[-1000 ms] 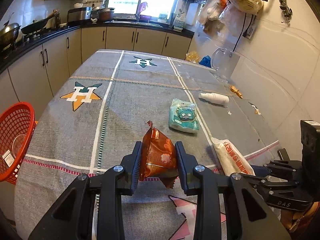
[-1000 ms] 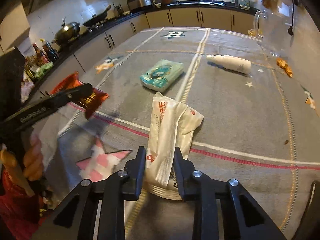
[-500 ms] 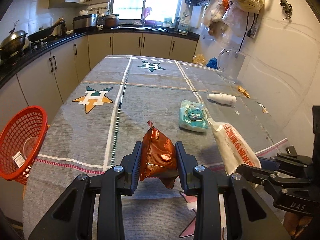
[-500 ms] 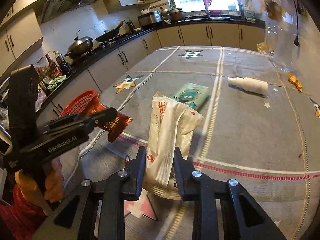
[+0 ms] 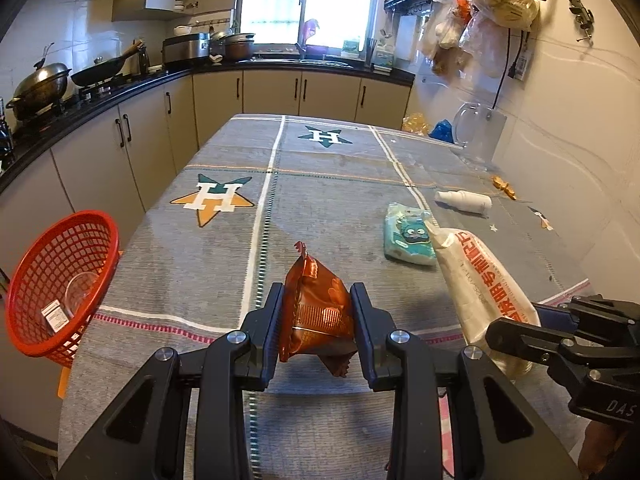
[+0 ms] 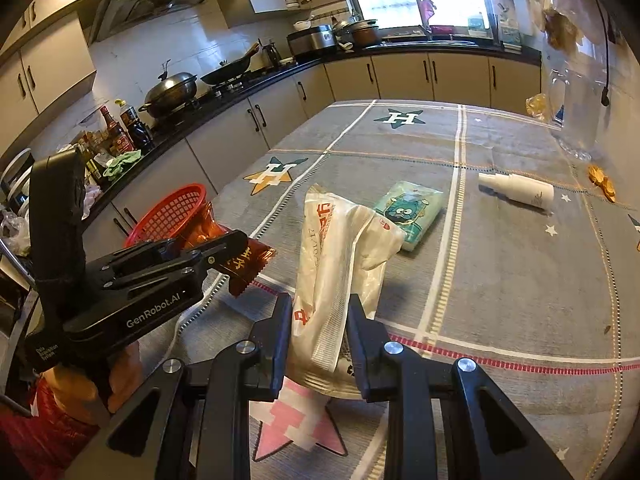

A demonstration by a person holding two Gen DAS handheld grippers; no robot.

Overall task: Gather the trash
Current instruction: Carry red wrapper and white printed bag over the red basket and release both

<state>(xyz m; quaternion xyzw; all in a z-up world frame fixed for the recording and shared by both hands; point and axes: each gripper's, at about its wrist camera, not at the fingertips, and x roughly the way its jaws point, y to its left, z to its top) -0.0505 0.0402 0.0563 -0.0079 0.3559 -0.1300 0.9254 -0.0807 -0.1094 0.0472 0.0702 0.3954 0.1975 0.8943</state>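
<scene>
My left gripper is shut on an orange-brown snack wrapper, held above the near end of the table. My right gripper is shut on a white plastic bag with red print, lifted off the cloth. In the left wrist view the white bag rises at the right, with the right gripper below it. The right wrist view has the left gripper and its wrapper at the left. A red mesh basket stands off the table's left edge, with a clear cup inside.
A teal tissue pack, a lying white bottle and small orange scraps lie on the grey star-patterned tablecloth. A clear pitcher stands at the far right by the wall. Counters with pans line the left and back.
Both grippers have tilted upward and the right one has risen, so the white bag now stands higher beside the left gripper. Both grips are unchanged.
</scene>
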